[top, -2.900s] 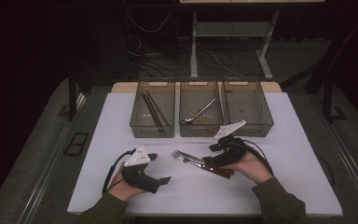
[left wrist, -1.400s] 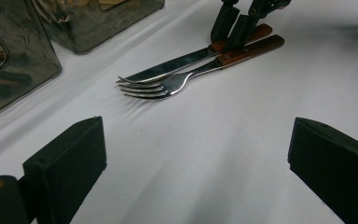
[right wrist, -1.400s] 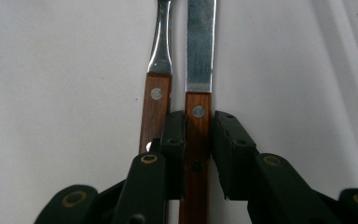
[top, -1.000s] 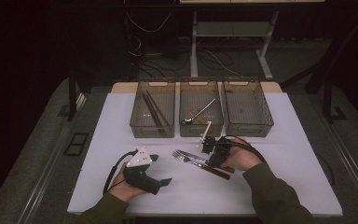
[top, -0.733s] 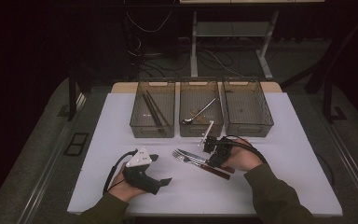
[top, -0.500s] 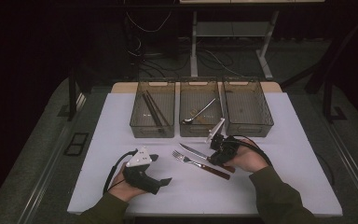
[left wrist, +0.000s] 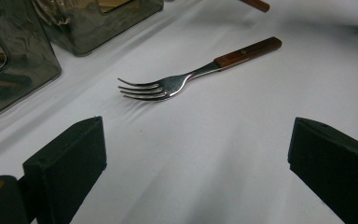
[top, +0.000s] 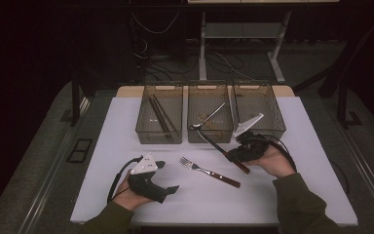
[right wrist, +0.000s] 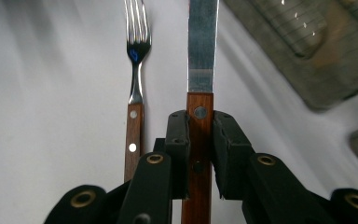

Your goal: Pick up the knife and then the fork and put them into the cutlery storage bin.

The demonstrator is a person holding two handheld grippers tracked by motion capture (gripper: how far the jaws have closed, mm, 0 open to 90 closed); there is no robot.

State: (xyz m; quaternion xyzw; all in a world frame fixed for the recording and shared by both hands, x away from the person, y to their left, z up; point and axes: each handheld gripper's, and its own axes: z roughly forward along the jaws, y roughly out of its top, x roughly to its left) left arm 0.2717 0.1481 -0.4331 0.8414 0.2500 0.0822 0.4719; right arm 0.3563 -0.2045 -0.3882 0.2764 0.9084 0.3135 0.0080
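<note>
The left gripper point(top: 168, 188) rests on the white table point(top: 126, 126), jaws wide apart and aimed at the fork point(top: 209, 171), probably awaiting its turn. The right gripper point(top: 230, 155) clamps the knife point(right wrist: 200, 116) by its wooden handle, blade angled toward the middle bin point(top: 209, 135), presumably for sorting there.

A: The knife point(right wrist: 200, 93)?
B: Smooth bright steel blade, reddish wooden handle with metal rivets. The fork point(left wrist: 186, 74) matches, glossy.
A: And the bins point(top: 209, 114)?
B: Smoky clear plastic, on a matt white tablecloth point(top: 175, 200).
</note>
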